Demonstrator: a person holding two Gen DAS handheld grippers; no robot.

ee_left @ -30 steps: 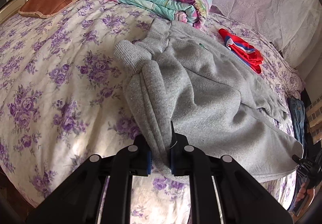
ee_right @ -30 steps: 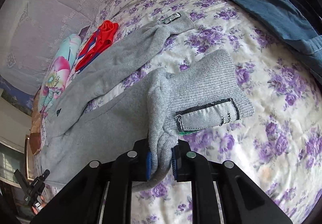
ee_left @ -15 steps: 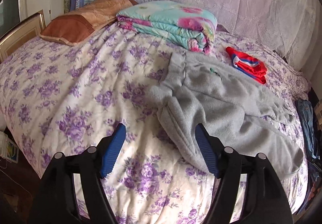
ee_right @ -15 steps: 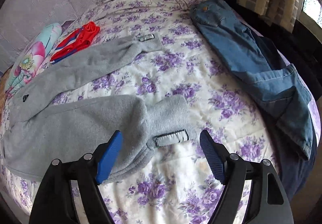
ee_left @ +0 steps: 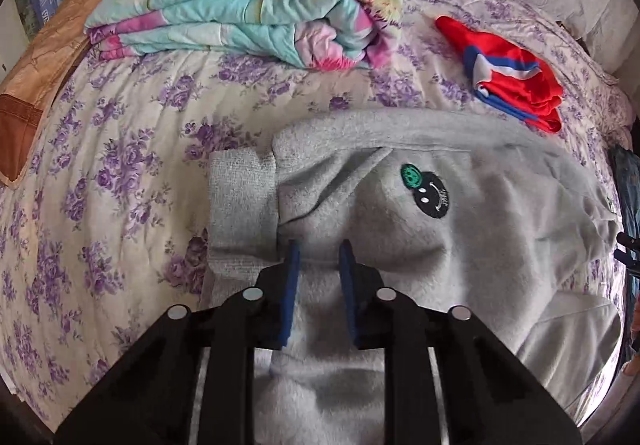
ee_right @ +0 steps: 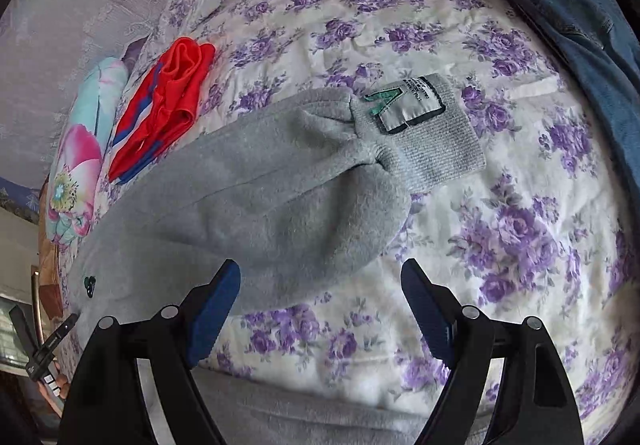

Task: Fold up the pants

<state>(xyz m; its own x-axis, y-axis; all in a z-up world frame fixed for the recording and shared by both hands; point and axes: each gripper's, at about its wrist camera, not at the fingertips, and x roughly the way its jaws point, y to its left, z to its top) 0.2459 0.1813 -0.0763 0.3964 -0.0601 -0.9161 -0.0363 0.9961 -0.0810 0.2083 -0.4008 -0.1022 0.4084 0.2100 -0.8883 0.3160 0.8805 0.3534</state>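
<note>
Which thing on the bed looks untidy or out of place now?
The grey pants lie bunched, with creases near the waistband. In the right wrist view one leg cuff is puckered and turned so that its sewn label faces up. A crumpled red garment lies loose on the bedspread beside them.

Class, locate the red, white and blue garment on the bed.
The red garment lies on the floral bedspread, upper right in the left wrist view, between the folded quilt and the grey pants.
</note>
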